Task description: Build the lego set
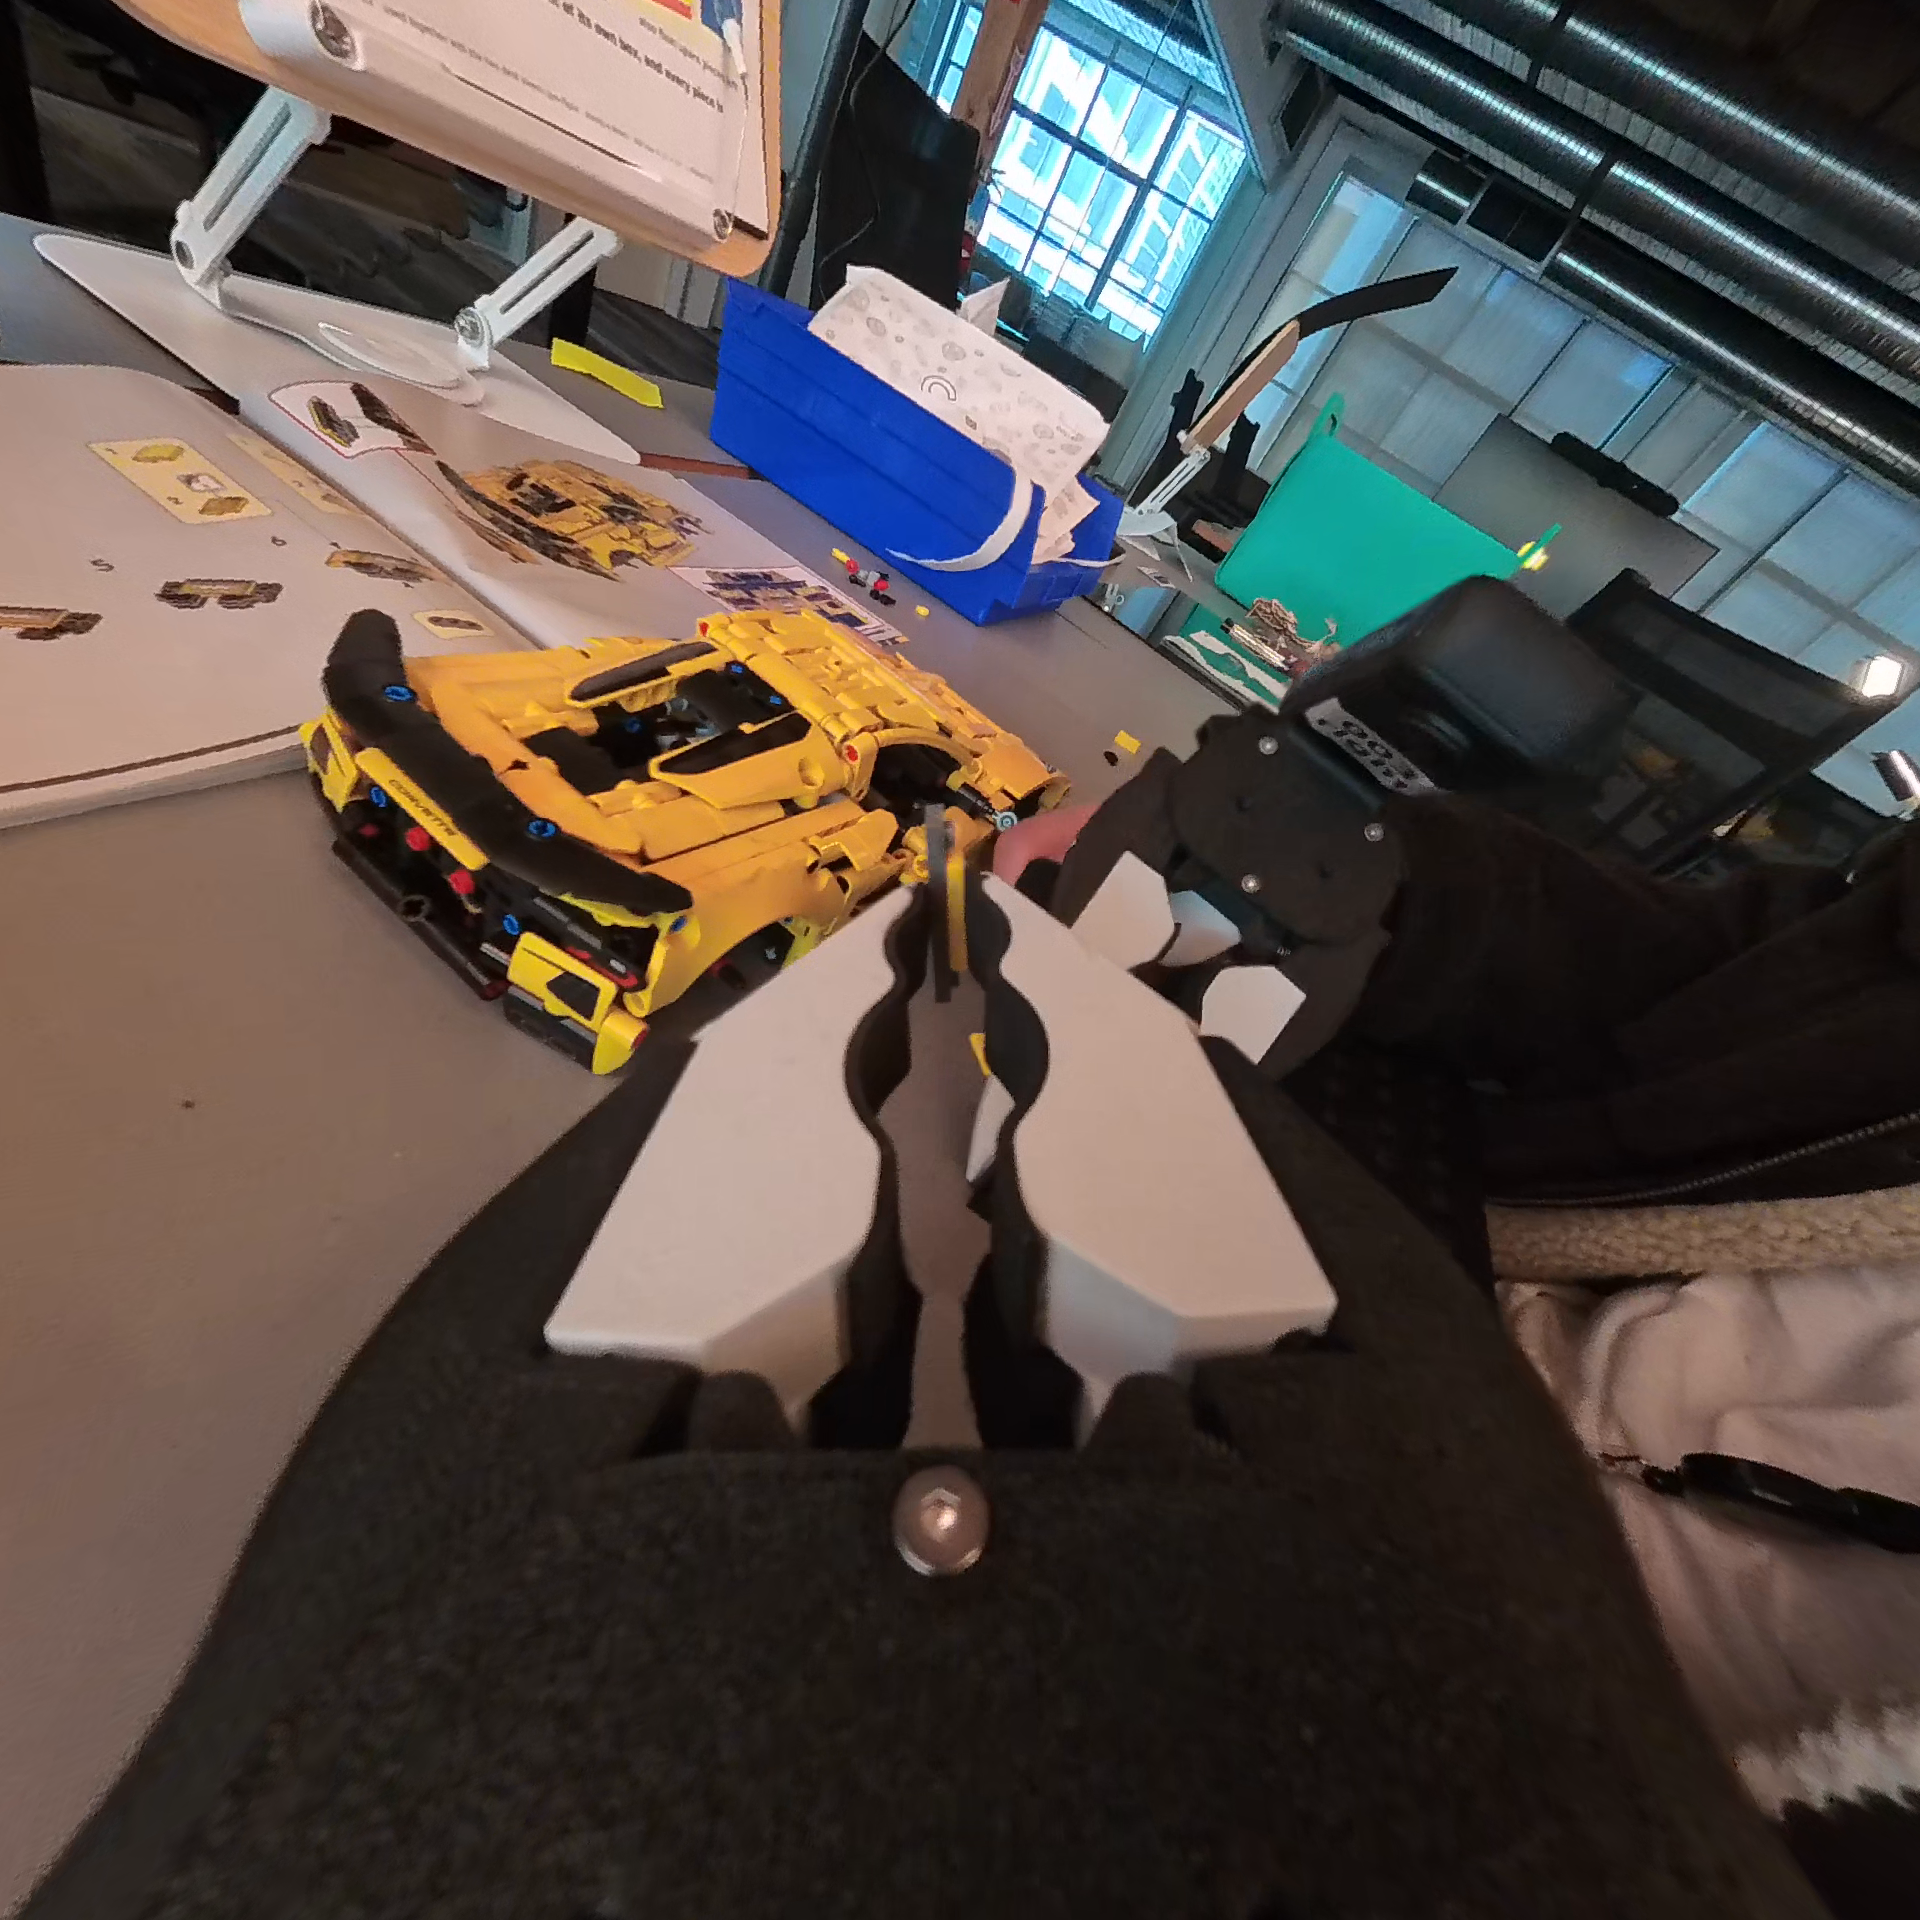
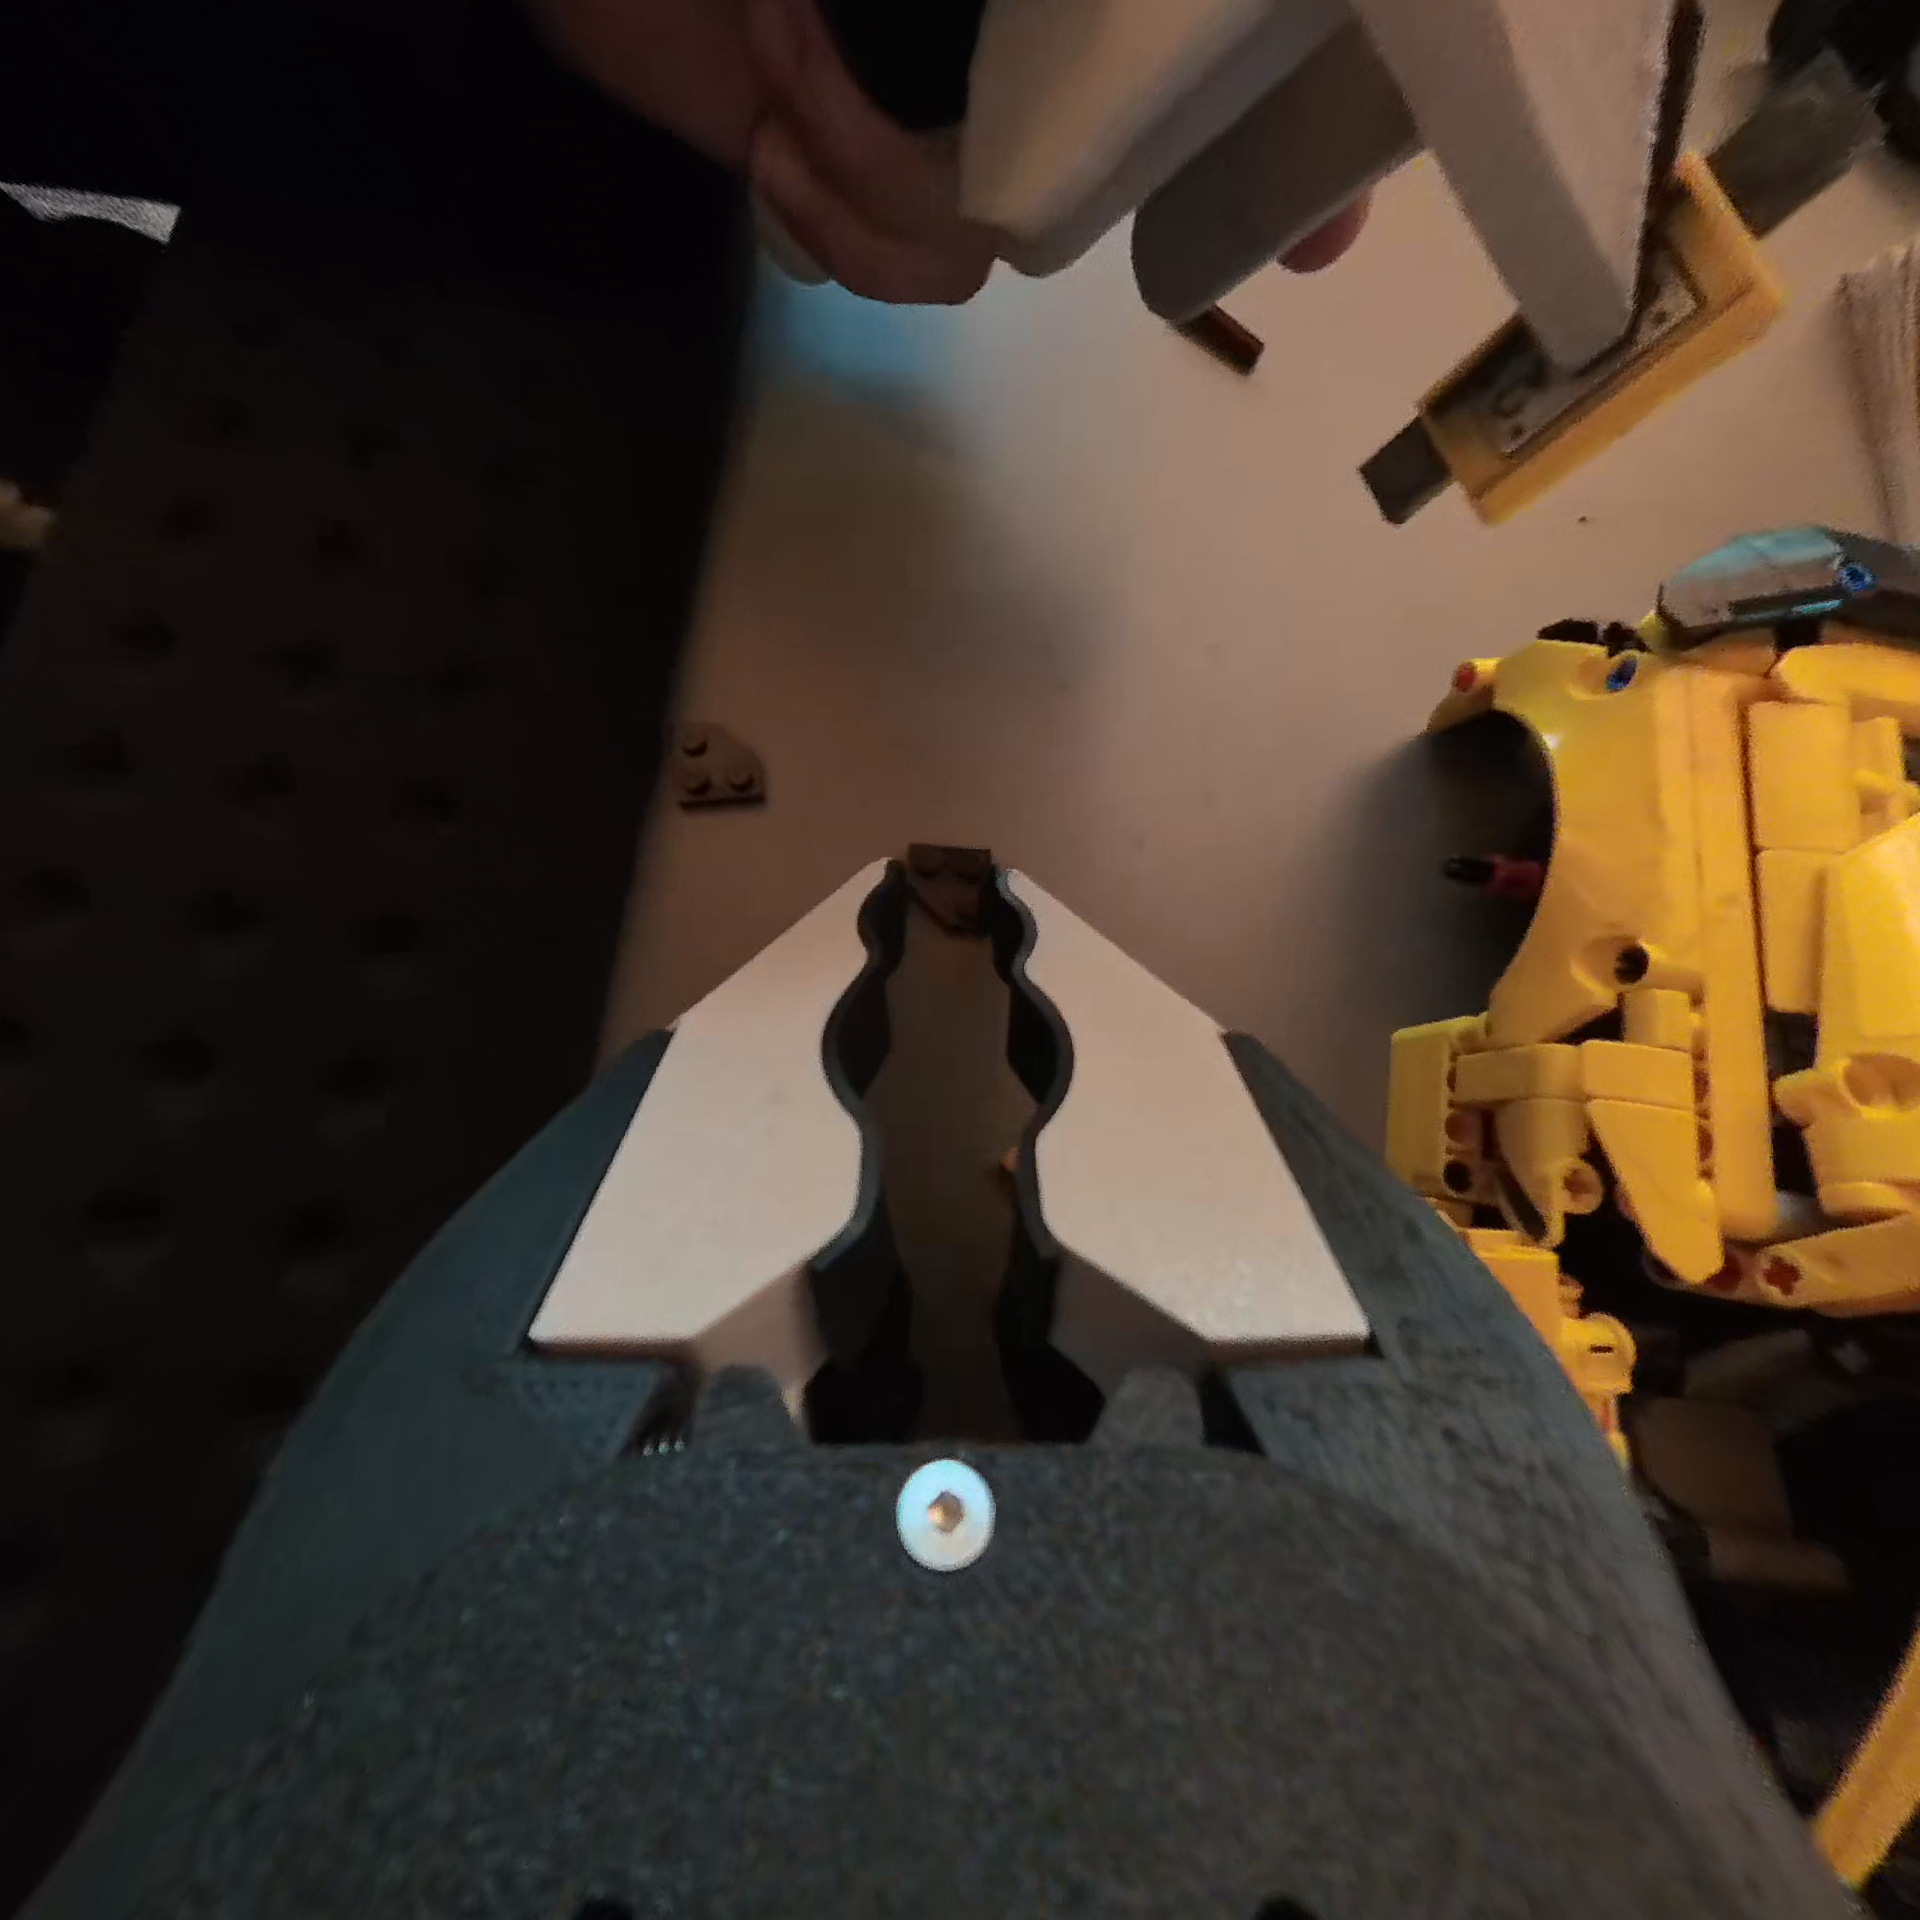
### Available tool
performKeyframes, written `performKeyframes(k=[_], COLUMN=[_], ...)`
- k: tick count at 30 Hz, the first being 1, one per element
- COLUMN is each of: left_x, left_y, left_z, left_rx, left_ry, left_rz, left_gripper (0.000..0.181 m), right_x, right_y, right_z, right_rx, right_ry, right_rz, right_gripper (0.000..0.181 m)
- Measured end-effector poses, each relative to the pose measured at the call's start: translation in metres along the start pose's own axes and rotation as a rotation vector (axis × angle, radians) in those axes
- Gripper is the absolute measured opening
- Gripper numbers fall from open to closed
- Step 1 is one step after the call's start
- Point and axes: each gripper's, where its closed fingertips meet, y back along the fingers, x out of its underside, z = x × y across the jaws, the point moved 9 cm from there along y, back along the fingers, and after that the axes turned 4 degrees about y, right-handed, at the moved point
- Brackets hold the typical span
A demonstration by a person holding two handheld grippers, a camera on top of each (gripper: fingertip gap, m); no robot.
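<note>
Left gripper (image 1: 948,904), white angular fingers with black wavy pads, clamped on a flat yellow-and-grey plate (image 1: 948,914) held edge-up just beside the near right flank of the glossy yellow car (image 1: 665,810) on the matte grey table (image 1: 208,1091). Right gripper (image 2: 948,873) pinching a small dark studded piece (image 2: 945,883) at its tips, low over the table; another dark studded plate (image 2: 719,767) lying loose to its left. Open manual (image 1: 208,540) and blue bin (image 1: 894,468) beyond the car, white stand (image 1: 343,301) far left.
</note>
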Motion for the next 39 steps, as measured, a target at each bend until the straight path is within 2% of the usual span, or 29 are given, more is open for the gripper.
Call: performKeyframes(k=[2,5,7,10,13,17,21,29,39], left_x=[0.0,-0.001,-0.001,-0.002,-0.003,-0.002,-0.002,-0.003,-0.001], left_y=[0.001,0.002,0.003,0.004,0.005,0.004,0.004,0.004,0.003], left_z=[0.002,0.004,0.006,0.007,0.007,0.007,0.006,0.007,0.009], left_rx=[0.014,0.06,0.087,0.135,0.18,0.212,0.208,0.197,0.2], left_ry=[0.032,0.094,0.131,0.183,0.221,0.249,0.244,0.246,0.263], left_rz=[-0.004,-0.021,-0.034,-0.052,-0.068,-0.072,-0.072,-0.085,-0.071], left_gripper=[0.006,0.006,0.006,0.005,0.005,0.005,0.005,0.005,0.005], right_x=[-0.001,-0.004,-0.009,-0.017,-0.028,-0.036,-0.036,-0.045,-0.04], right_y=[0.002,0.012,0.02,0.032,0.041,0.043,0.039,0.034,0.033], right_z=[0.0,-0.007,-0.011,-0.024,-0.027,-0.025,-0.026,-0.017,-0.012], right_rx=[0.014,0.182,0.26,0.401,0.403,0.47,0.508,0.582,0.561], right_ry=[0.065,0.244,0.306,0.228,0.154,0.141,0.096,0.098,0.301], right_rz=[0.027,0.026,-0.063,-0.197,-0.328,-0.357,-0.3,-0.29,-0.26], right_gripper=[0.016,0.016,0.016,0.016,0.016,0.016,0.016,0.015,0.016])
